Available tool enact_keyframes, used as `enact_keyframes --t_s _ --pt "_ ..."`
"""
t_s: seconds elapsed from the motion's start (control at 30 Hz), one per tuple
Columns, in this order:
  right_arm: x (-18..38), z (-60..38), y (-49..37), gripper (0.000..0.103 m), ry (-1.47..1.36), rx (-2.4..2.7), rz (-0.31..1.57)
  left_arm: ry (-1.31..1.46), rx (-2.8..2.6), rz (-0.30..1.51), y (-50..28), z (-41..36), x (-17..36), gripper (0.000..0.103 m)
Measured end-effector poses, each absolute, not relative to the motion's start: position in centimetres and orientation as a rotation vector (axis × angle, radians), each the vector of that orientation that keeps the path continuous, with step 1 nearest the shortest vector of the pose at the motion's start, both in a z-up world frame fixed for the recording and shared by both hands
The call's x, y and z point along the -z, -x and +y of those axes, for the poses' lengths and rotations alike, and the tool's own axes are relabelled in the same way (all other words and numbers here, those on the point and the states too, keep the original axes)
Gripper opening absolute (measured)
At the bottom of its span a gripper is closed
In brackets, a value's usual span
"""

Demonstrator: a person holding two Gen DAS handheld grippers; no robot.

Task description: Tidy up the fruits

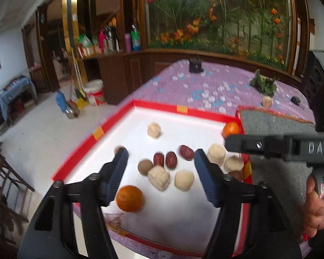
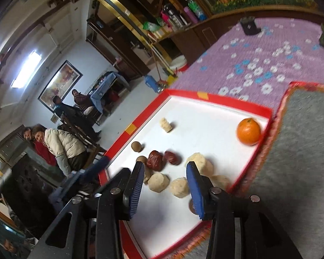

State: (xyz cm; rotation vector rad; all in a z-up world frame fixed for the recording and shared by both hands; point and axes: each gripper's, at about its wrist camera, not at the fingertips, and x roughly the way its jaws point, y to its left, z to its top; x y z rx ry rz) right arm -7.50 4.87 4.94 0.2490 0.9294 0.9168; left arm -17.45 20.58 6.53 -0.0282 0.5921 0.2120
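A white tray with a red rim (image 1: 162, 105) holds the fruit. One orange (image 1: 129, 198) lies near the front and another (image 1: 231, 129) in the far right corner (image 2: 248, 131). Three red dates (image 1: 171, 159), a brown longan (image 1: 145, 167) and several beige chunks (image 1: 159, 178) cluster mid-tray. My left gripper (image 1: 161, 153) hangs open above the dates, touching nothing. My right gripper (image 2: 165, 165) is open over the beige chunks (image 2: 179, 187) and dates (image 2: 154, 160), with nothing pressed between its pads. Its black body (image 1: 280, 149) and the hand (image 1: 315, 211) holding it show at the right of the left wrist view.
A grey mat with a red fringe (image 1: 280, 125) lies right of the tray on the purple flowered cloth (image 1: 205, 86). Farther back are a leafy bunch (image 1: 263, 84), a black box (image 1: 196, 64) and a stray beige chunk (image 1: 267, 101). People (image 2: 60, 142) sit left of the table.
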Motion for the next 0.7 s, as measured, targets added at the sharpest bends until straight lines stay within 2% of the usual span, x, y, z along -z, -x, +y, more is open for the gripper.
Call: enact_keyframes --t_s 0.1,0.17,0.37,0.7 --pt "-6.2 3.4 9.1 0.039 -0.216 -0.889 0.853 0.006 -0.269 0.55 18.3 19.4 -8.2 0.071" --pt "-7.5 2.0 10.8 0.039 -0.178 -0.856 0.782 0.008 -0.314 0.52 19.0 18.6 -9.1 0.081" --pt "-10.4 -1.2 14.9 0.041 -0.144 -0.777 0.643 -0.011 -0.354 0.467 21.2 16.5 -10.6 0.081" --pt "-12.5 -2.8 17.8 0.043 -0.134 -0.756 0.562 -0.01 -0.33 0.471 23.4 15.2 -12.5 0.081"
